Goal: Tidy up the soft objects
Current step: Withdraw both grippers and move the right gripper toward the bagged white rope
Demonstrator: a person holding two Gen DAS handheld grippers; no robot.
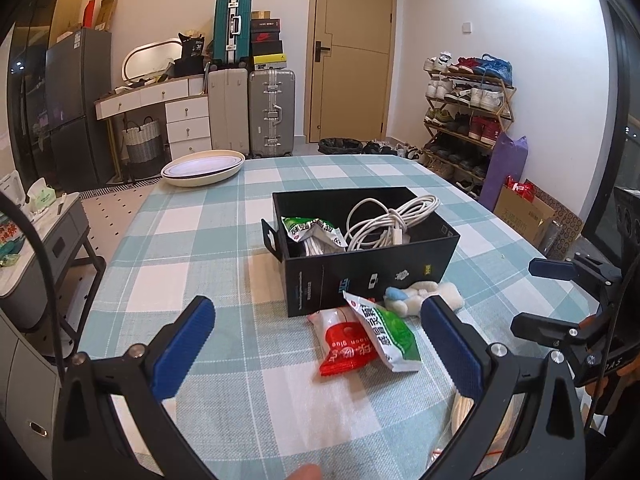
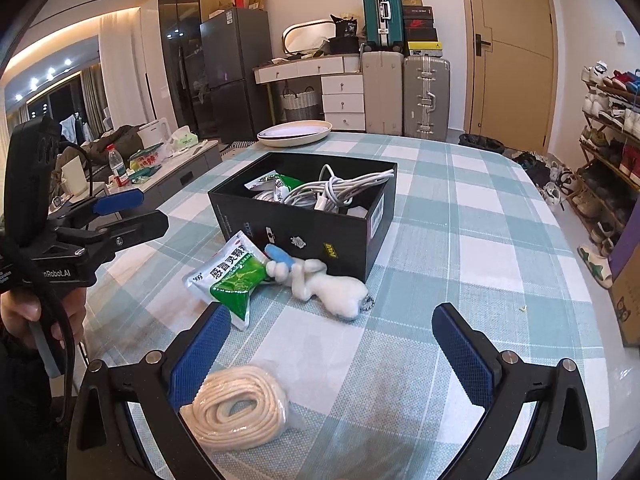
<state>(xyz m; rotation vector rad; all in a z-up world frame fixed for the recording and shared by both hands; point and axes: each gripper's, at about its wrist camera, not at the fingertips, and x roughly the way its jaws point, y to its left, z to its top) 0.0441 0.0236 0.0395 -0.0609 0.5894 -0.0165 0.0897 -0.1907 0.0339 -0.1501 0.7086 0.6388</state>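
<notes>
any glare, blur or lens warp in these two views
Left wrist view: strong fisheye bend, the door frame bows and the corners go black; the plate shows a bright sheen. Right wrist view: same bend, ceiling lights blown out at left, the bagged rope coil near the lens still sharp.

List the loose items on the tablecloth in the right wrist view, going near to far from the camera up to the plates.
Coiled rope bundle → green-and-white sachet → white plush toy → black box, holding a white cable → stacked plates.
</notes>
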